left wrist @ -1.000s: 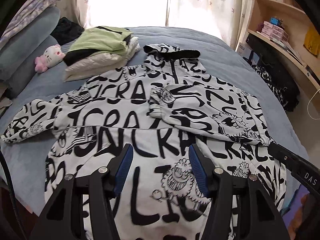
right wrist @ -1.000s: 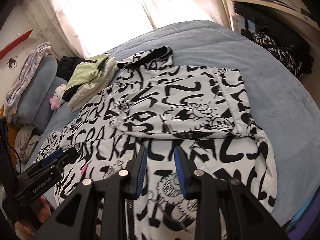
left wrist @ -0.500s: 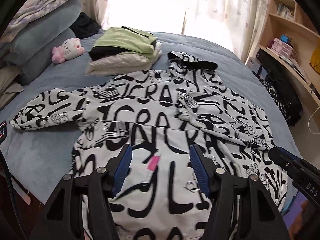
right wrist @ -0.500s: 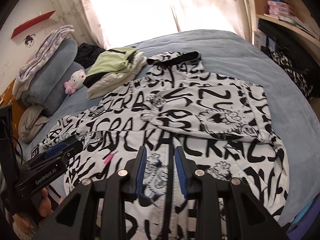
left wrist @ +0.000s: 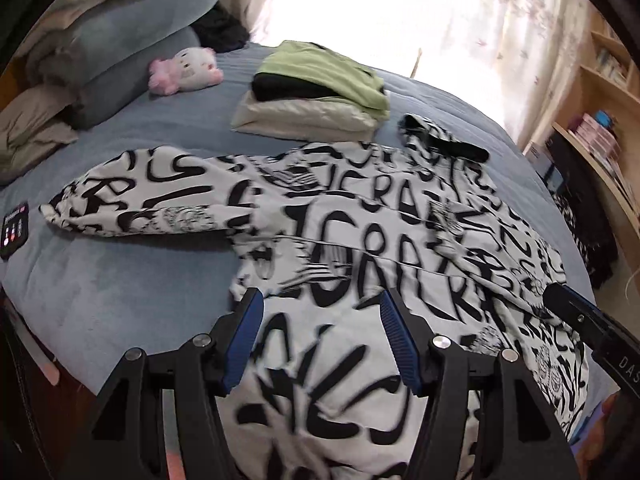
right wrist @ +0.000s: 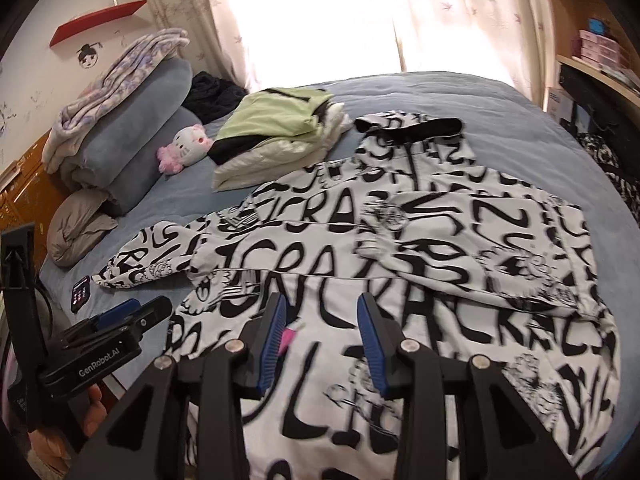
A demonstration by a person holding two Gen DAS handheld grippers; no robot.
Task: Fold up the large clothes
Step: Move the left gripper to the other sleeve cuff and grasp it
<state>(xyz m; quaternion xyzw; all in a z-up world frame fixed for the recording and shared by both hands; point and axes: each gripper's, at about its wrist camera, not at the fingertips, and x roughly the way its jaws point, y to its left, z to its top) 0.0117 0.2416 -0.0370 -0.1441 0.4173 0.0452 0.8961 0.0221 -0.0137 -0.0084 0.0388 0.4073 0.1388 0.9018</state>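
A large white hooded jacket with black graffiti lettering (left wrist: pixel 360 256) lies spread flat on the blue bed (left wrist: pixel 120 280); it also shows in the right wrist view (right wrist: pixel 400 264). Its right sleeve (right wrist: pixel 472 256) is folded across the chest. Its left sleeve (left wrist: pixel 140 204) lies stretched out to the left. My left gripper (left wrist: pixel 320 312) is open and empty above the jacket's lower left part. My right gripper (right wrist: pixel 320 320) is open and empty above the jacket's lower middle. The left gripper also shows at the lower left of the right wrist view (right wrist: pixel 120 320).
A stack of folded clothes (left wrist: pixel 316 96) with a green one on top sits beyond the jacket. A pink and white plush toy (left wrist: pixel 184 72), pillows (left wrist: pixel 132 48) and a phone (left wrist: pixel 14 228) lie at the left. Shelves (left wrist: pixel 592 148) stand at the right.
Both grippers have moved to the left over the jacket's lower part. The right gripper's jaws have opened wider. The jacket has not moved.
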